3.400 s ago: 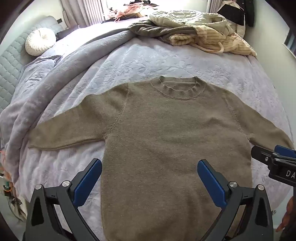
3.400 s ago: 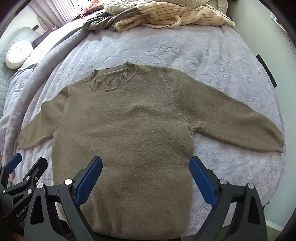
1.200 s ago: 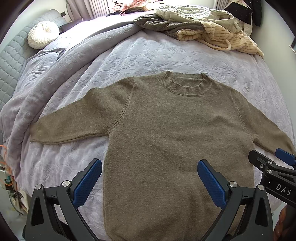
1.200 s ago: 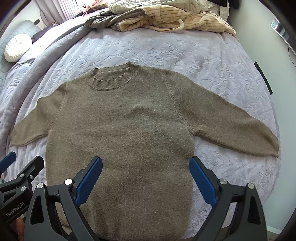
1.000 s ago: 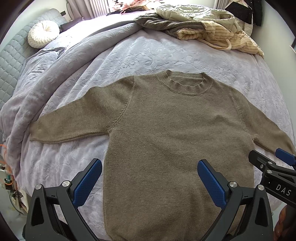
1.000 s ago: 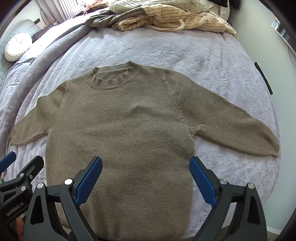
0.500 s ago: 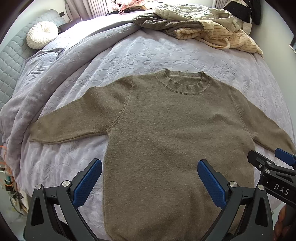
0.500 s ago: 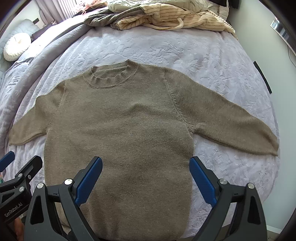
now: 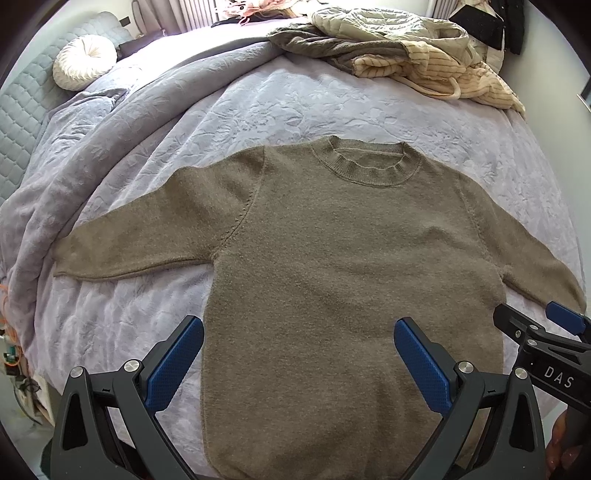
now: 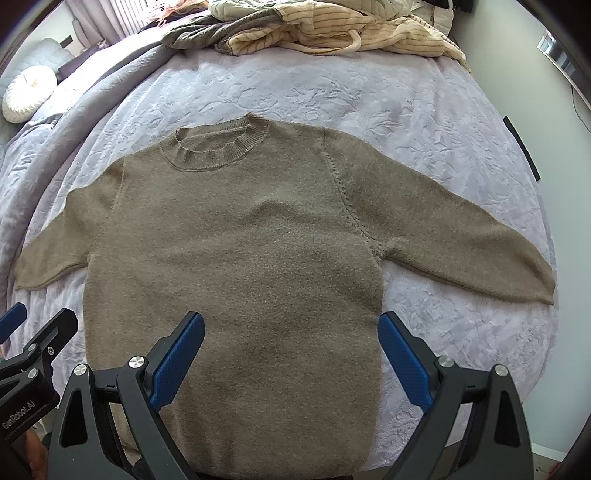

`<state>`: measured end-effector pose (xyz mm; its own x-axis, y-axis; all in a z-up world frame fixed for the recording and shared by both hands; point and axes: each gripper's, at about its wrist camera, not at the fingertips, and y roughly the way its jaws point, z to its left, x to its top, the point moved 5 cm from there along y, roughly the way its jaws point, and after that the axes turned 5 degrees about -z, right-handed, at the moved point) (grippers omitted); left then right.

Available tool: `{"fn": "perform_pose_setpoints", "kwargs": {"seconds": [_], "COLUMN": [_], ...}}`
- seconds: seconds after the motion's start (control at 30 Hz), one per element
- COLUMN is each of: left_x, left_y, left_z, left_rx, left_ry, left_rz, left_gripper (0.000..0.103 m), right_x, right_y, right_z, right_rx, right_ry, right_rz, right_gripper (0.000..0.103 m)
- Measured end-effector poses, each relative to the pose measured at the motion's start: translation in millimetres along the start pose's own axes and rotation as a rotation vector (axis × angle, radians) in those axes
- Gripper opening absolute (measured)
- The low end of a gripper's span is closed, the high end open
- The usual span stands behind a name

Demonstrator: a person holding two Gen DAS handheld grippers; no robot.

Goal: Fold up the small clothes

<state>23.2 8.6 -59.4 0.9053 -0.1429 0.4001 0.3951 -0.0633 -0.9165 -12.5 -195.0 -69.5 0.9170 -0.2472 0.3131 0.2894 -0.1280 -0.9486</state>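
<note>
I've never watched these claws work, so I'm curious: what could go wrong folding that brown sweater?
The sweater is thick and soft, so an open claw may pinch both layers or slip off. Its far sleeve ends close to the bed's edge and might slide over. The clothes pile could crowd the fold.

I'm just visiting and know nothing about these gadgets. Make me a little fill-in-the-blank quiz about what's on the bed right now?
1. The brown sweater lies flat with both sleeves spread ____.
2. The left gripper and the right gripper both have their jaws ____.
3. The pile of clothes sits beyond the sweater's ____.
4. The round white cushion lies near the bed's ____.

Missing words: out; open; collar; headboard
</note>
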Motion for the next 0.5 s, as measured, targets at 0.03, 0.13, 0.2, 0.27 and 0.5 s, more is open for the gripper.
{"fn": "perform_pose_setpoints", "kwargs": {"seconds": [0.03, 0.13, 0.2, 0.27, 0.5], "left_x": [-0.3, -0.7, -0.9, -1.3, -4.0], "left_y": [0.3, 0.9, 0.8, 0.7, 3.9], "left_z": [0.5, 1.2, 1.6, 1.4, 3.1], "left_rx": [-0.004, -0.018, -0.025, -0.030, -0.050], "left_ry": [-0.004, -0.011, -0.012, -0.013, -0.017], "left_rz": [0.001, 0.004, 0.004, 0.004, 0.018], "left_gripper": [0.103, 0.103, 0.103, 0.103, 0.103], "right_x": [-0.2, -0.6, -1.0, -1.0, -2.0], "right_y": [-0.2, -0.3, 0.0, 0.0, -0.6], "right_z": [0.0, -0.6, -0.3, -0.5, 1.2], "right_rx": [-0.001, -0.004, -0.006, -0.006, -0.003], "right_ry": [0.001, 0.005, 0.006, 0.004, 0.006], "right_rz": [0.001, 0.002, 0.003, 0.003, -0.002], "right_gripper": [0.096, 0.096, 0.096, 0.096, 0.096]}}
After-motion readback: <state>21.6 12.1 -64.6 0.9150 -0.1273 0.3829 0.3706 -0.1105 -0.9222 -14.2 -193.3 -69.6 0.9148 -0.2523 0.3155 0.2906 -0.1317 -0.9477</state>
